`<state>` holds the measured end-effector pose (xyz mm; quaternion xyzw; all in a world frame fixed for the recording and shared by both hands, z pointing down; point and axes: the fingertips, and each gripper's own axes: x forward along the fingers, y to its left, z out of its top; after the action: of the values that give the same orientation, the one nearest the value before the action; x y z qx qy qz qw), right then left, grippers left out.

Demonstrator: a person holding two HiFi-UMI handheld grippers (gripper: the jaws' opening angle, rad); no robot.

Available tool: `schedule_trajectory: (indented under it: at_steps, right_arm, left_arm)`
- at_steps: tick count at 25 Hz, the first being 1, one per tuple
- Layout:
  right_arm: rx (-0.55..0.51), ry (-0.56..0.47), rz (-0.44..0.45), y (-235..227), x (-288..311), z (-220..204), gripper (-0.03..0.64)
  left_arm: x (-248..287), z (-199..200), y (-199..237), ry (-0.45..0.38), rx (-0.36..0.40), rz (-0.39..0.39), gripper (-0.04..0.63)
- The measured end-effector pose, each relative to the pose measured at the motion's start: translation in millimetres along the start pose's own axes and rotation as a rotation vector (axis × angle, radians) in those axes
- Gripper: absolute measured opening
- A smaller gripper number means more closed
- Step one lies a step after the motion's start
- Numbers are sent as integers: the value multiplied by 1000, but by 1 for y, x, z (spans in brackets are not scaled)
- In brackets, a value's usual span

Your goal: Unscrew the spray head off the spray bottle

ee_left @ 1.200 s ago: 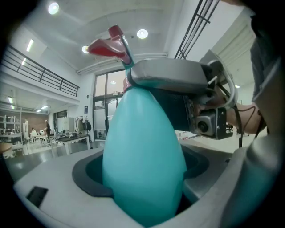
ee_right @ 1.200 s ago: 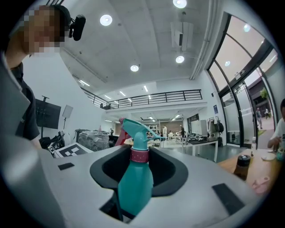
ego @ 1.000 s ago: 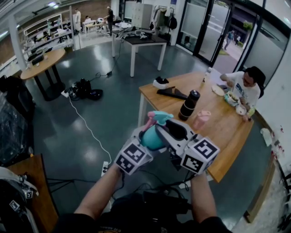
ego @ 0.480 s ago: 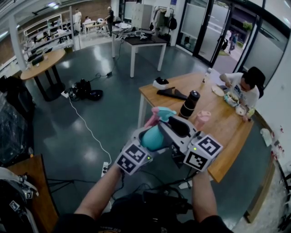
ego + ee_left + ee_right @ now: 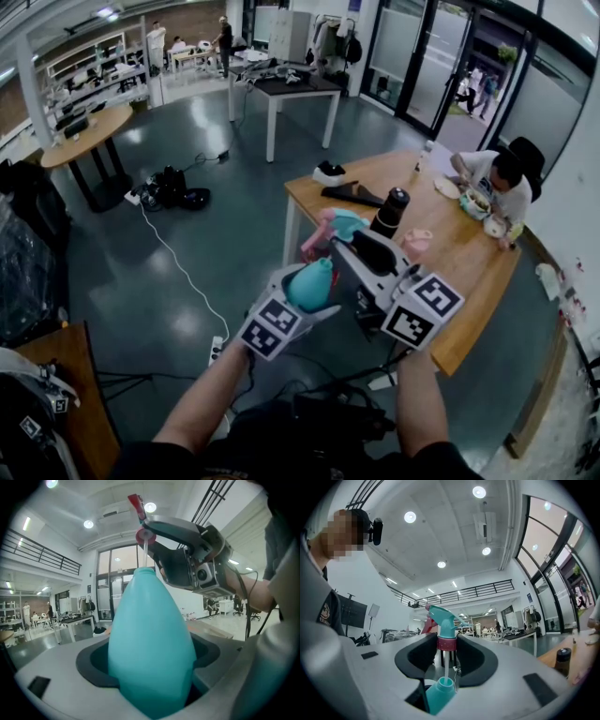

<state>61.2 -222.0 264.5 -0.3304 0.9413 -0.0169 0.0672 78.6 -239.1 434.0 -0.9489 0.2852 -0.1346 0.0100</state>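
Hall floor (image 5: 187, 234) | L tongs (image 5: 151, 660): bottle (image 5: 310, 284) | R tongs (image 5: 446, 644): spray head (image 5: 440, 618), above

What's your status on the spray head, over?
Left gripper shut on bottle. Right gripper shut on spray head. Head off the threads, dip tube in the neck. No obstruction seen.

Teal spray bottle (image 5: 150, 644); teal spray head (image 5: 442, 619) with magenta collar (image 5: 446, 643), red trigger (image 5: 427, 626)
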Motion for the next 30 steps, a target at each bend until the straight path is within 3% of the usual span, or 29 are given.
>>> schedule_trajectory:
  at_steps: [20, 30]
  right_arm:
    - [-26, -159, -155, -35, -28, 30, 138]
    - [-67, -101, -265, -58, -33, 0, 138]
  left_arm:
    - [4, -43, 12, 119, 11, 35, 436]
    - [-7, -2, 27, 4, -53, 82, 436]
